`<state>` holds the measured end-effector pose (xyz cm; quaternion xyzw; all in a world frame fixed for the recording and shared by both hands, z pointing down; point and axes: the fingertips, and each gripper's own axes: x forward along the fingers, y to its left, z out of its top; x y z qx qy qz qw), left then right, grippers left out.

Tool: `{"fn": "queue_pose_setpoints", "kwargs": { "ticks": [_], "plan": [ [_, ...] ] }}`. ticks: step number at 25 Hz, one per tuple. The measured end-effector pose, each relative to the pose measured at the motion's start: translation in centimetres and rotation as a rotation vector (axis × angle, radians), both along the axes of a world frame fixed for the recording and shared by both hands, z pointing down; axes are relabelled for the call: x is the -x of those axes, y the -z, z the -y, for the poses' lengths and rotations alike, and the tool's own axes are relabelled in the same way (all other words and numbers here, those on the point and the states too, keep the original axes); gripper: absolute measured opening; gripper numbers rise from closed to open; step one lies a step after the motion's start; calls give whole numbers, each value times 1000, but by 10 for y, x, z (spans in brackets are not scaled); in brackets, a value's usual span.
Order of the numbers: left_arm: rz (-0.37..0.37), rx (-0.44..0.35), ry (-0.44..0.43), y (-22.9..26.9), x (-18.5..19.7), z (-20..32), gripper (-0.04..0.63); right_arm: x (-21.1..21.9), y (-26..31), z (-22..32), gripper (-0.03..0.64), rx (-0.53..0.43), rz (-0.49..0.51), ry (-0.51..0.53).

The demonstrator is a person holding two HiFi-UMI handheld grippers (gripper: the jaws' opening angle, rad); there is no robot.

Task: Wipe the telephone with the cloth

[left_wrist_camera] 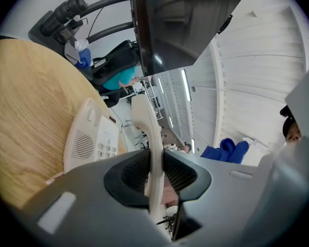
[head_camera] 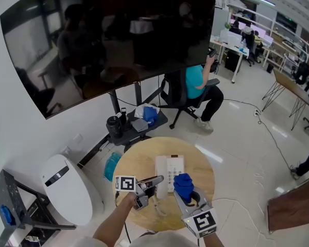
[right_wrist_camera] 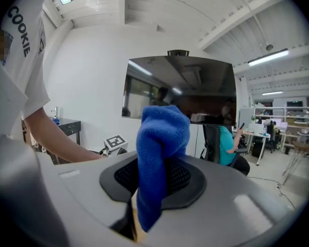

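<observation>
On the round wooden table (head_camera: 139, 163) lies the white telephone base (head_camera: 170, 173), its keypad facing up (left_wrist_camera: 92, 140). My left gripper (head_camera: 147, 185) is shut on the cream handset (left_wrist_camera: 149, 138), which stands lifted off the base between the jaws of the left gripper (left_wrist_camera: 155, 176). My right gripper (head_camera: 188, 194) is shut on a bunched blue cloth (head_camera: 184, 183) just right of the base. In the right gripper view the cloth (right_wrist_camera: 159, 148) sticks up out of the right gripper (right_wrist_camera: 154, 176). From the left gripper view the cloth (left_wrist_camera: 226, 151) shows apart from the handset.
A large dark screen (head_camera: 113, 40) on a stand rises behind the table. A person in a teal shirt (head_camera: 198, 84) sits on a chair beyond it. A white rounded machine (head_camera: 67, 187) stands on the floor at left. The stand's base (head_camera: 134, 122) carries cloths and dark gear.
</observation>
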<state>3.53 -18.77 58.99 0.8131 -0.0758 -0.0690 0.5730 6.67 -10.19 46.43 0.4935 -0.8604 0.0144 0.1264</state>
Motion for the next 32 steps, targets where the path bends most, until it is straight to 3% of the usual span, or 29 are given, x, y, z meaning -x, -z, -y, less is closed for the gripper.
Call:
{"fn": "queue_pose_setpoints", "kwargs": {
  "ticks": [21, 32],
  "plan": [
    [42, 102, -77, -89, -2, 46, 78, -13, -30, 33, 87, 103, -6, -101],
    [30, 113, -88, -101, -6, 49, 78, -9, -44, 37, 87, 146, 0, -95]
  ]
}}
